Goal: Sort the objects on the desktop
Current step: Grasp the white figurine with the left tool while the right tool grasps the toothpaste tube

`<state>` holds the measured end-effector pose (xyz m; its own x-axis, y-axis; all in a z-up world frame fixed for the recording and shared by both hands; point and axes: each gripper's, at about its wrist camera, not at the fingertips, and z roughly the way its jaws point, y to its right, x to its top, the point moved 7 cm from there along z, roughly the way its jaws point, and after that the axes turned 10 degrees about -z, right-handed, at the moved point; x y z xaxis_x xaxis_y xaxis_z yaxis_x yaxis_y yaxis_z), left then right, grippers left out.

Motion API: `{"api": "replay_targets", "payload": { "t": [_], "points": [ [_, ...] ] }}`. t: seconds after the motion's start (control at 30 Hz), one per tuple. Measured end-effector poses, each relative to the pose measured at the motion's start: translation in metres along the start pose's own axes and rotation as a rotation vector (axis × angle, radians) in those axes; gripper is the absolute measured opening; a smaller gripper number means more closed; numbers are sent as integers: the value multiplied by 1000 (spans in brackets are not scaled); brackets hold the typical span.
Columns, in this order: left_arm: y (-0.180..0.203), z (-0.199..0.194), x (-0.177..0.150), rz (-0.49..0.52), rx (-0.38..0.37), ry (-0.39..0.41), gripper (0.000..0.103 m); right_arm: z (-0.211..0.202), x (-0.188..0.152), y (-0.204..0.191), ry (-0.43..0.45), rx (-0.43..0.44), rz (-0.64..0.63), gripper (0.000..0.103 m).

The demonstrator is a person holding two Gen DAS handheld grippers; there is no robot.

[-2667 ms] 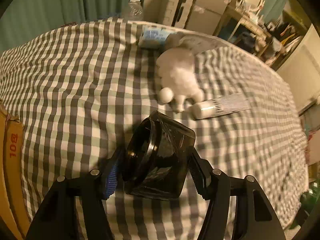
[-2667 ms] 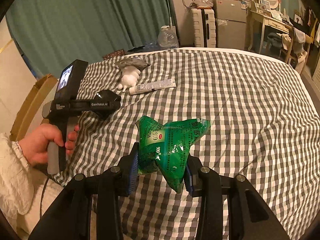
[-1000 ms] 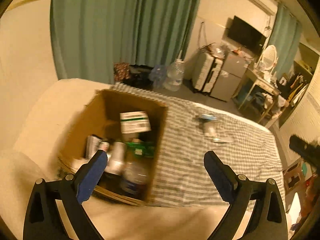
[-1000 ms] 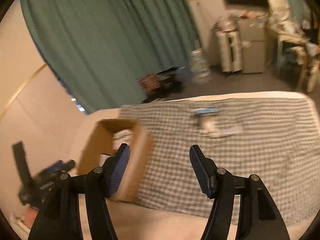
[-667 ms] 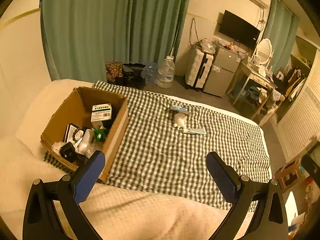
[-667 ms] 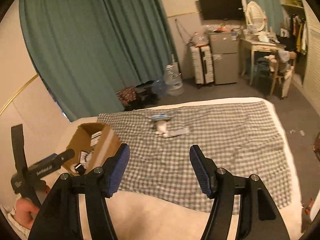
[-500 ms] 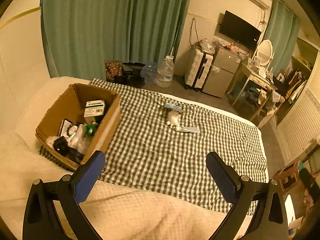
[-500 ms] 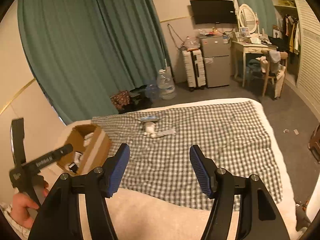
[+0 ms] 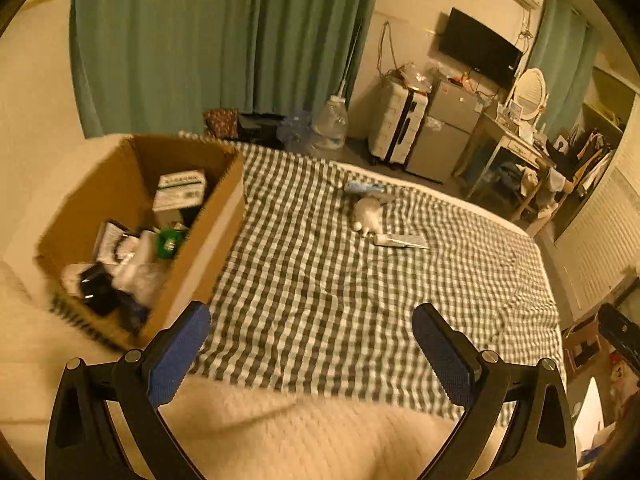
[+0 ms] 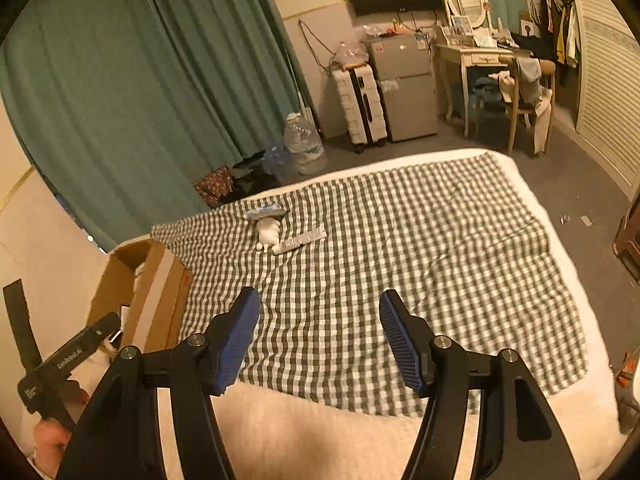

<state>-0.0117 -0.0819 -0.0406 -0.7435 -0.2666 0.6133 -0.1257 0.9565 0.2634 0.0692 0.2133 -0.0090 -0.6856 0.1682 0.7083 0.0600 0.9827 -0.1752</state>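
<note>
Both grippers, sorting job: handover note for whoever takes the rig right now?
Left gripper: open, empty. Right gripper: open, empty.
Cardboard box at the left edge of the checked blanket already holds several sorted items.
Left on the blanket, far side: white plush toy, white tube beside it, a blue-and-white packet behind it.
Next, probably: fetch those three for the box.

checkered cloth (image 9: 320, 300) bare between cardboard box (image 9: 208, 248) at left edge and far cluster: white plush toy (image 10: 269, 233), tube (image 10: 300, 241), blue packet (image 10: 262, 213).
</note>
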Motion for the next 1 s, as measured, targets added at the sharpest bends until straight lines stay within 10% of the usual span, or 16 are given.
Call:
{"api": "replay_targets", "payload": {
  "t": [0.33, 0.47, 0.77, 0.83, 0.9, 1.0],
  "points": [
    [16, 127, 6, -42, -28, -57, 103, 152, 5, -1, -39, -52, -20, 62],
    [36, 183, 21, -103, 83, -124, 103, 221, 15, 12, -54, -53, 15, 62],
    [111, 291, 59, 13, -13, -123, 102, 288, 32, 25, -15, -70, 136, 62],
    [114, 317, 64, -3, 19, -157, 85, 291, 19, 21, 14, -61, 148, 62],
    [123, 335, 64, -9, -54, -209, 47, 293, 7, 13, 33, -70, 131, 62],
    [134, 335, 62, 148, -34, -168, 46, 304, 1, 3, -2, 24, 173, 62]
  ]
}}
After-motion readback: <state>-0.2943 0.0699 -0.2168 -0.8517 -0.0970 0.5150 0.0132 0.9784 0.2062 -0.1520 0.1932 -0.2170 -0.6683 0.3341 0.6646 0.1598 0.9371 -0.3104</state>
